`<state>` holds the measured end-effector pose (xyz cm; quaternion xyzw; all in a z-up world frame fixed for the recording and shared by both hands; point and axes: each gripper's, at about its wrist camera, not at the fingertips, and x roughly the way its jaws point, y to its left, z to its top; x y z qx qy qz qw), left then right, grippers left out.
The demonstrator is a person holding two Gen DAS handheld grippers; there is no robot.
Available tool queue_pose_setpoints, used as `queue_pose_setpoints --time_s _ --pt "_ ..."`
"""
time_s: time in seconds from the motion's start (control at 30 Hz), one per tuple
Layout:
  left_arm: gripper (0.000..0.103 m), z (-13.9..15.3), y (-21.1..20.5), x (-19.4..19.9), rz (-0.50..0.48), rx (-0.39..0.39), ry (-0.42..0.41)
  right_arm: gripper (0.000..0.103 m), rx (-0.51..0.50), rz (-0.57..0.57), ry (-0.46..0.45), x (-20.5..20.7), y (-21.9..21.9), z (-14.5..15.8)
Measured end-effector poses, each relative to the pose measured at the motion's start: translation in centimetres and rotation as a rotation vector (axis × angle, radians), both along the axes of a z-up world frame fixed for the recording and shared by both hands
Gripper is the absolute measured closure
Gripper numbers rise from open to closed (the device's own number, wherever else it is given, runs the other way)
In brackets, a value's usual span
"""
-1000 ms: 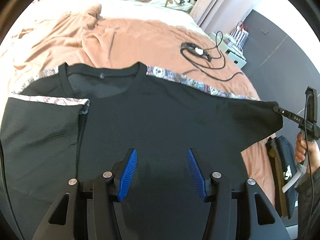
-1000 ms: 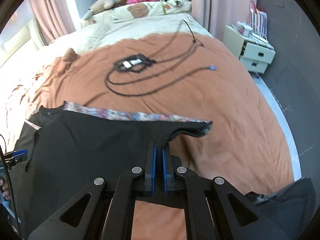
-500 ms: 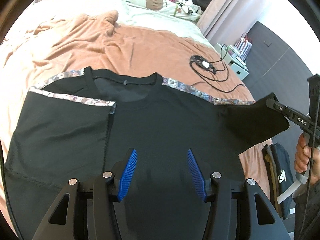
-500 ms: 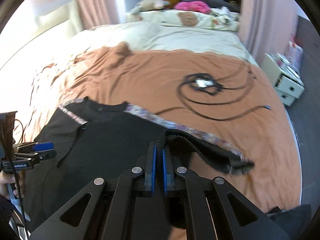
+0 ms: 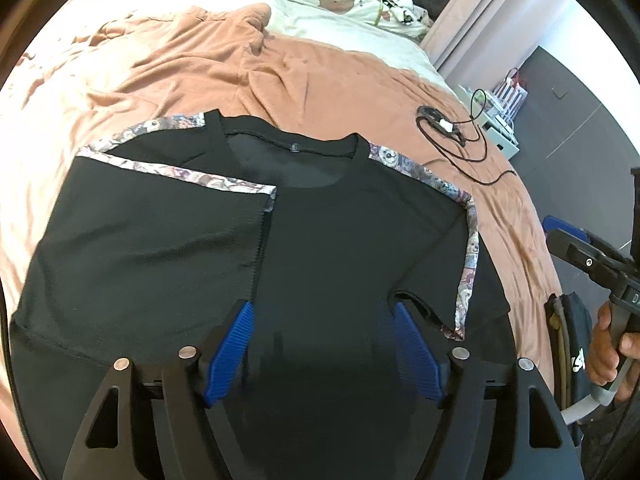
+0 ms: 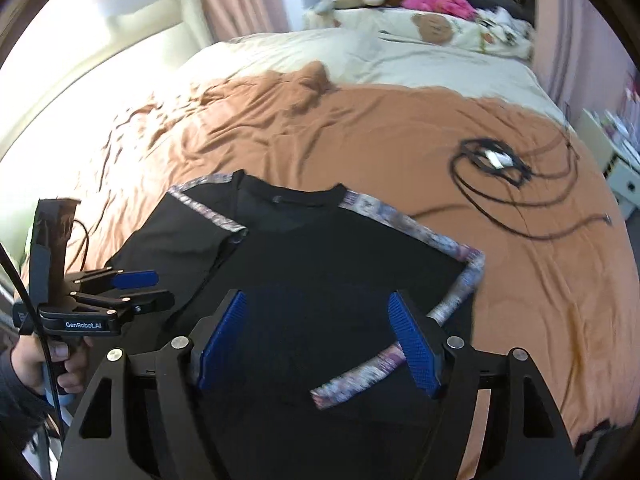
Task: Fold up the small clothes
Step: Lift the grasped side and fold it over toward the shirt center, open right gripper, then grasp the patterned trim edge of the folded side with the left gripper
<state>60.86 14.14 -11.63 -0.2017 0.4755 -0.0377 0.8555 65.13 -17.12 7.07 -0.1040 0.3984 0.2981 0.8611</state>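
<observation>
Bare blanket point(image 6: 360, 148) around shirt point(image 6: 320, 280); cable point(image 6: 504, 172) far-right.
</observation>
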Motion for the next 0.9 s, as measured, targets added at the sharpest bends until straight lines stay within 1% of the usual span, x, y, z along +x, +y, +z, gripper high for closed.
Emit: queue_pose_setpoints --time_s 0.1,0.2,0.33,0.4,0.5,0.63,0.8,0.9 --pt "0.028 -0.5 -1.0 0.7 -0.027 -0.009 0.005 0.031 -0.013 -0.076 0.009 0.1 -3.1 -0.9" --pt "0.028 -0.9 -2.7 1.3 -0.06 0.014 0.005 0.031 -0.005 -0.148 0.035 0.4 -6.2 -2.4" --pt "0.028 -1.0 -5.3 2.0 -0.113 0.032 -0.014 0.048 0.001 -0.226 0.084 0.5 -9.1 -5.0" --pt "0.028 -0.9 -6.5 2.4 -0.138 0.035 -0.023 0.054 0.024 -0.263 0.112 0.7 -10.1 -6.3" --pt "0.028 -0.7 -8.3 3.0 -0.173 0.046 -0.038 0.055 0.038 -0.311 0.13 0.6 -11.4 -7.7" --pt "0.028 -0.9 -11.1 3.9 -0.229 0.065 -0.041 0.055 0.062 -0.323 0.144 0.1 -12.5 -9.0" --pt "0.028 -2.5 -14.1 4.9 -0.29 0.074 -0.024 0.055 0.031 -0.297 0.125 -0.7 -12.2 -10.4" --pt "0.028 -3.7 -15.9 5.3 -0.327 0.099 -0.014 0.055 0.007 -0.287 0.1 -1.0 -12.1 -11.2"
